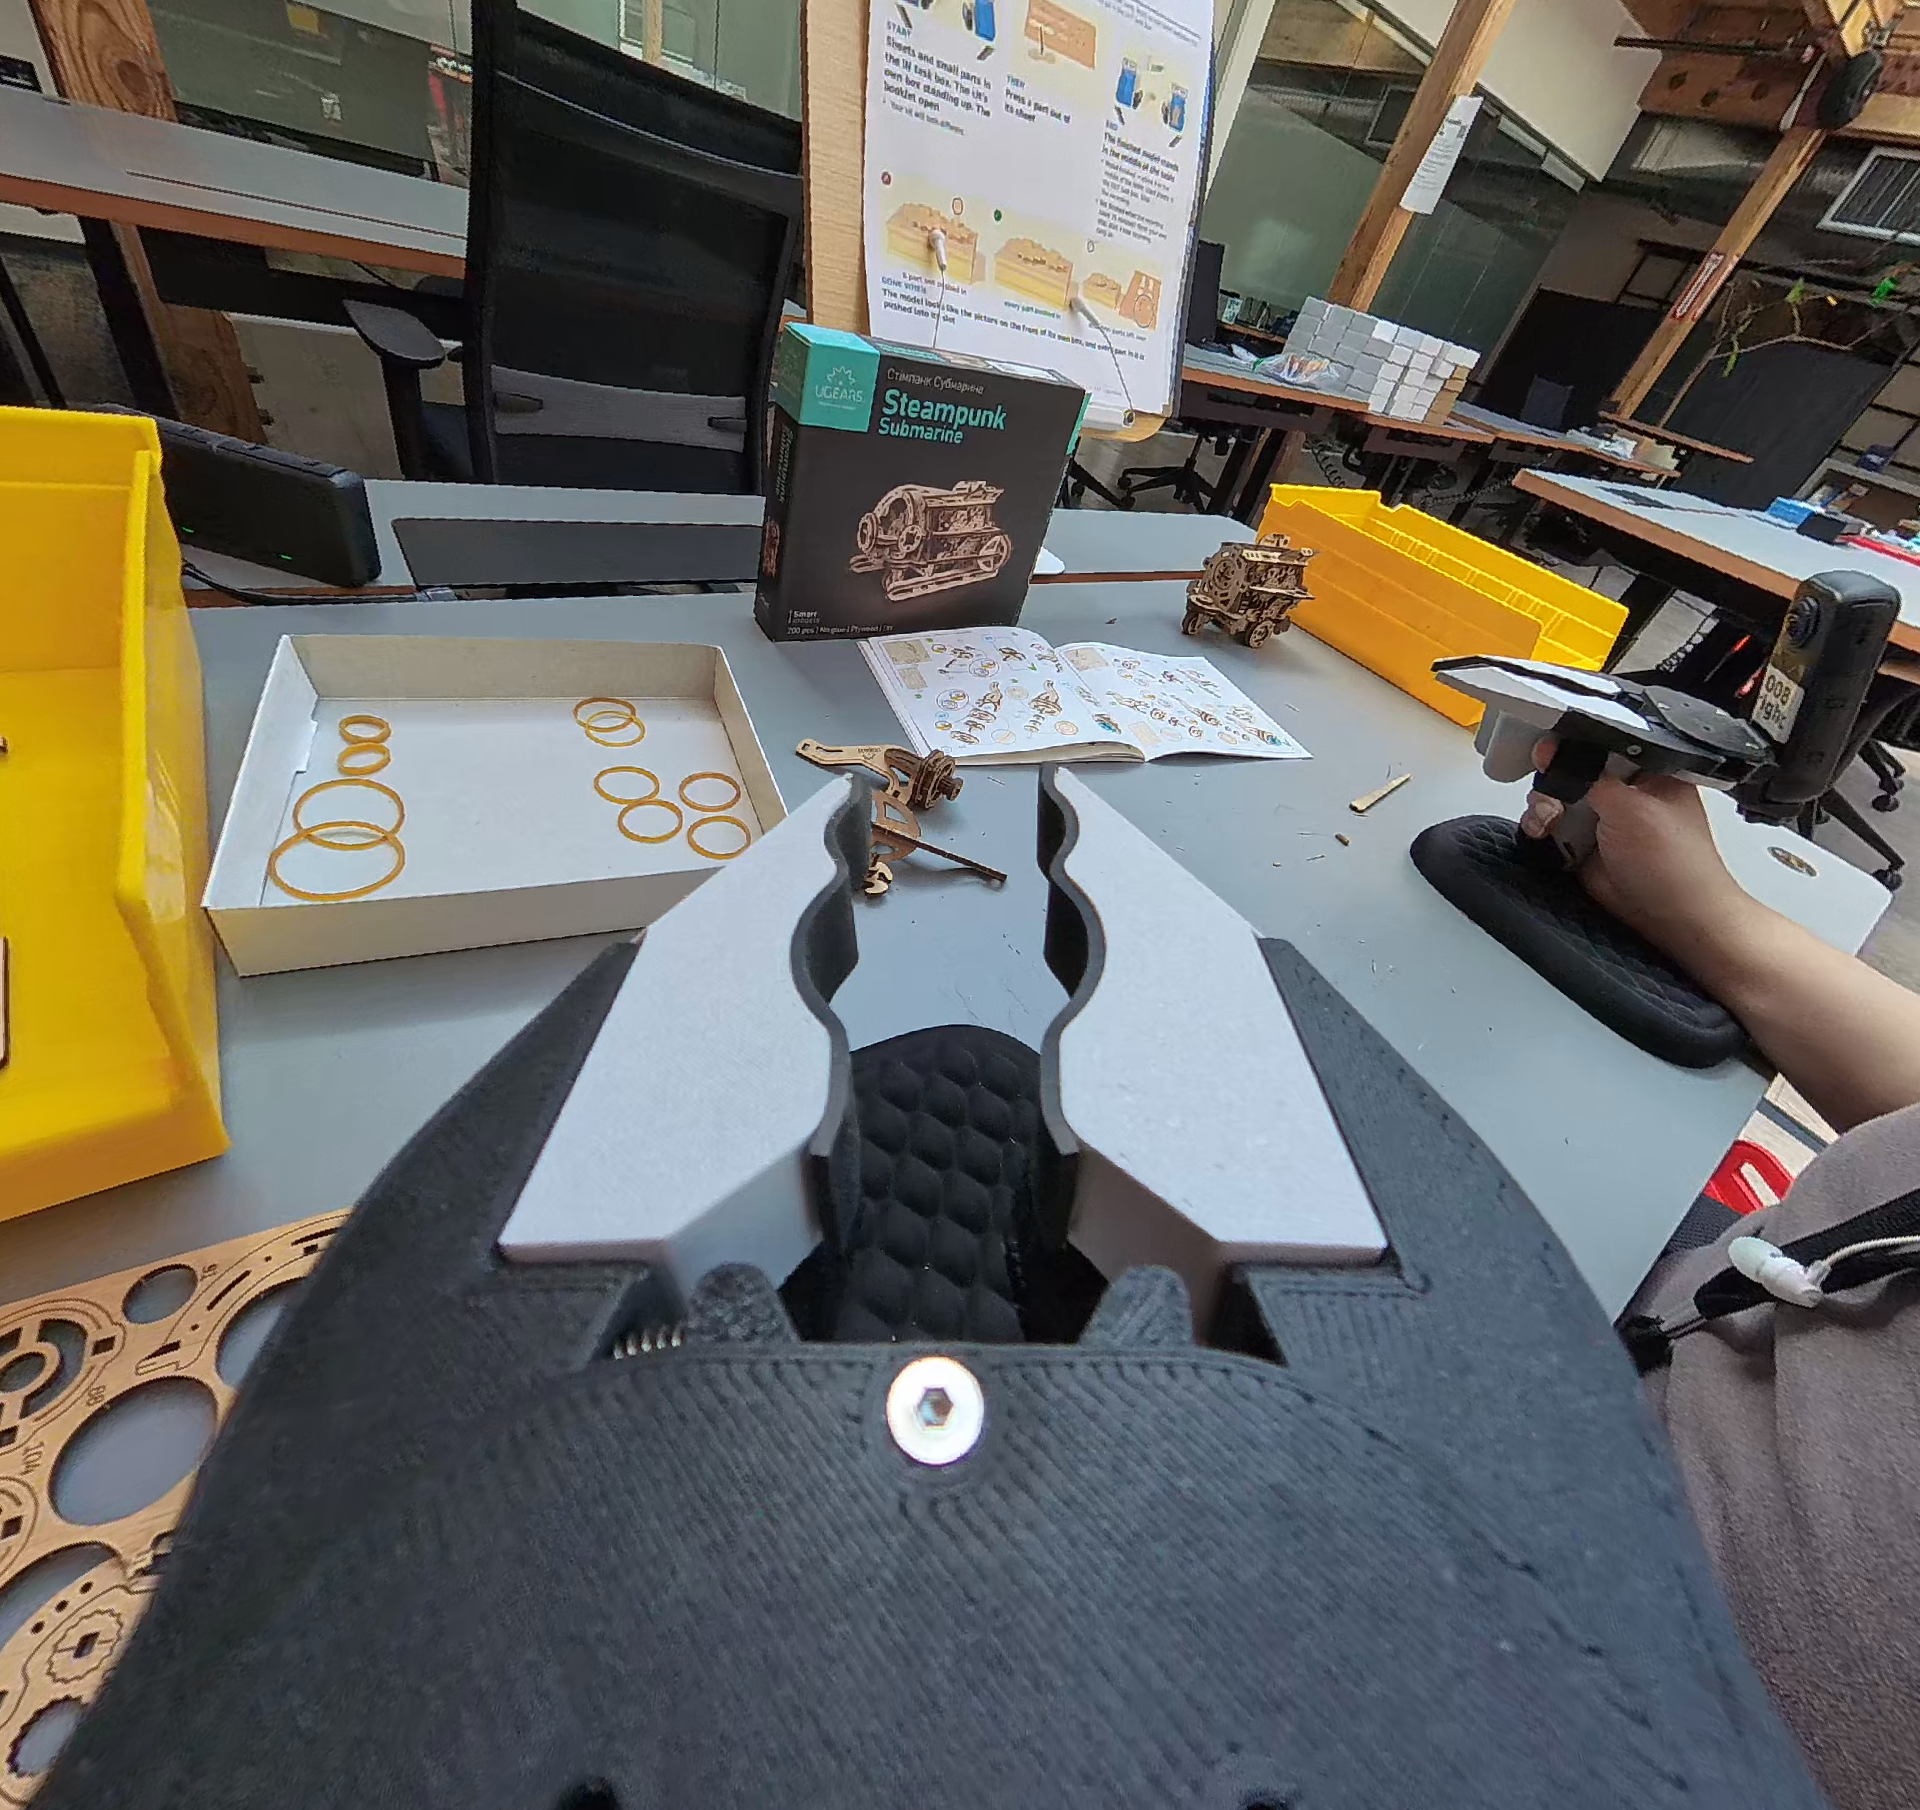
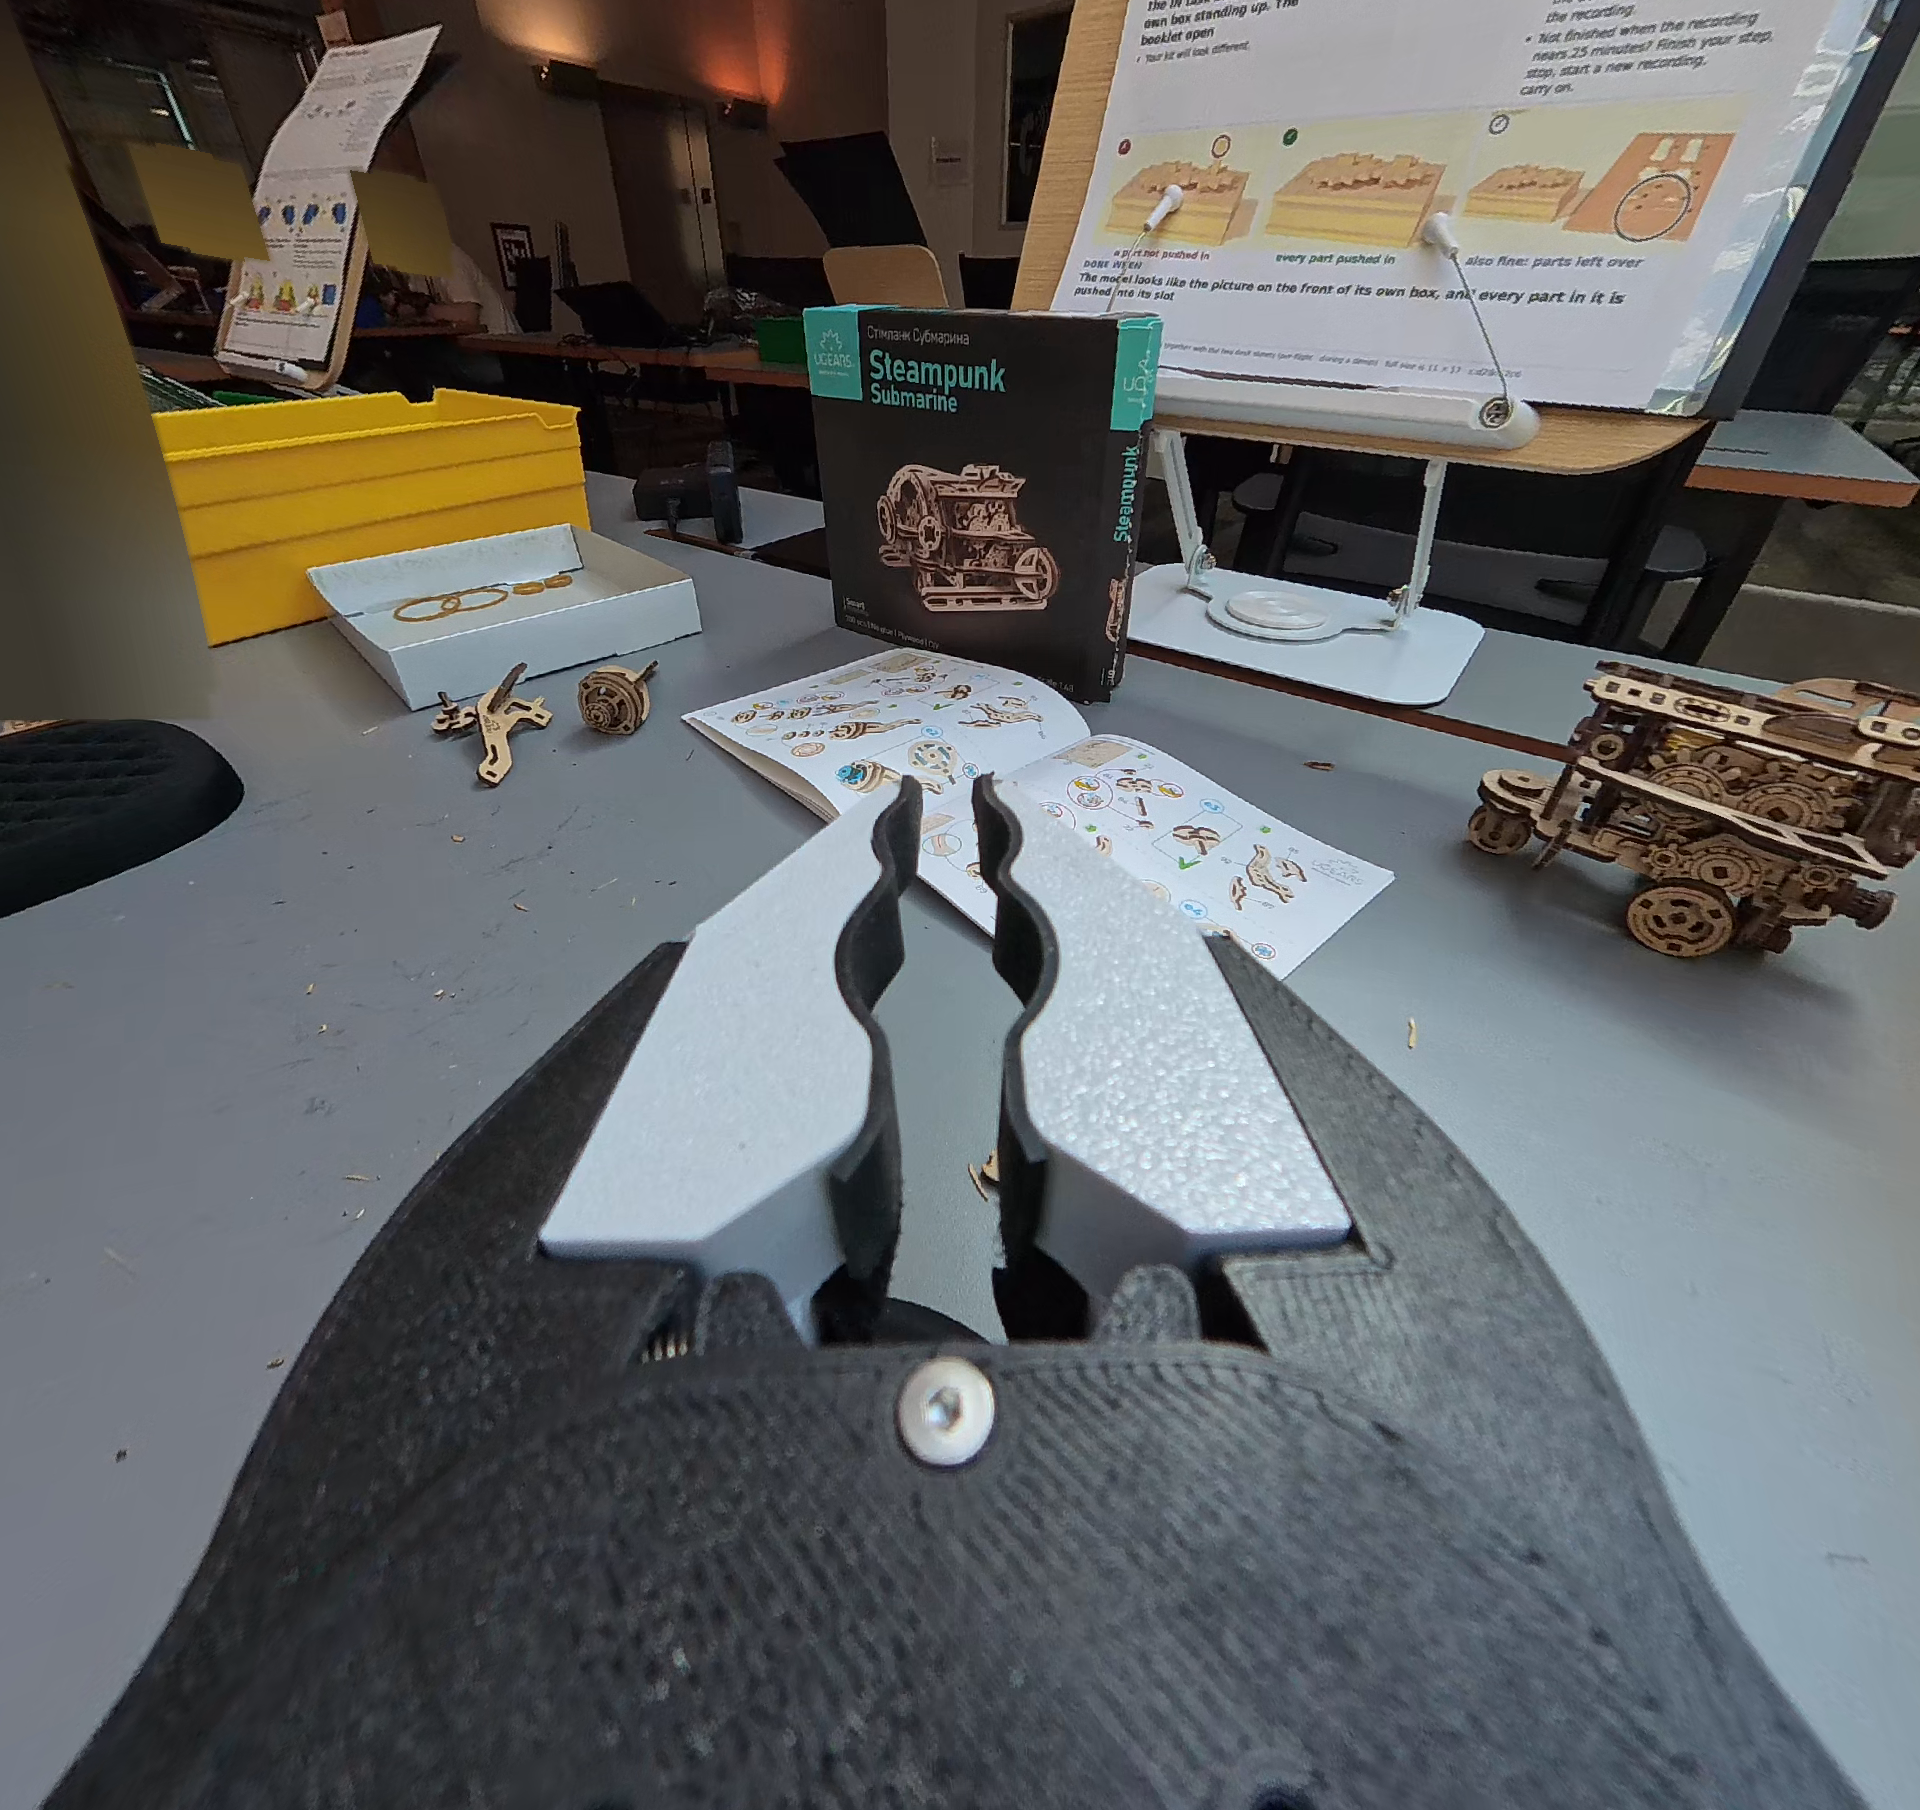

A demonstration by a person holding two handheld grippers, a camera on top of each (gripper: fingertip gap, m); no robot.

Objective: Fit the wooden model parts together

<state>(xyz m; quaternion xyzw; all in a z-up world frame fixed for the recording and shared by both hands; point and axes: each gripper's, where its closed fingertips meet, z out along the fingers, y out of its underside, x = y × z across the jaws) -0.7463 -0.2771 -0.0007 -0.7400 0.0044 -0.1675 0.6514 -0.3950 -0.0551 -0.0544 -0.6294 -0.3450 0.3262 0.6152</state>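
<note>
My left gripper (image 1: 948, 802) is open and empty, held low over a black pad (image 1: 940, 1168). Just past its fingertips a small wooden sub-assembly (image 1: 914, 786) with a round gear and a thin rod lies on the grey table. In the right wrist view these show as a lever piece (image 2: 501, 721) and a round gear piece (image 2: 615, 698), lying apart. My right gripper (image 2: 948, 799) holds nothing; its jaws stand a narrow gap apart above the open booklet (image 2: 1049, 784). It also shows in the left wrist view (image 1: 1449, 671), held by a hand. A part-built wooden model (image 2: 1704, 825) stands at the right.
A cut wooden sheet (image 1: 83, 1448) lies front left. A white tray (image 1: 436, 929) holds several rubber bands. Yellow bins stand left (image 1: 94, 773) and far right (image 1: 1423, 586). The kit box (image 1: 914, 503) and an instruction board (image 1: 1029, 129) stand behind. A black wrist pad (image 1: 1558, 939) lies right. There is about 40 cm between the tips of the two grippers. My left gripper's tips are some 25 cm from the round gear piece (image 2: 615, 698). It is also in sight in the left wrist view (image 1: 931, 772).
</note>
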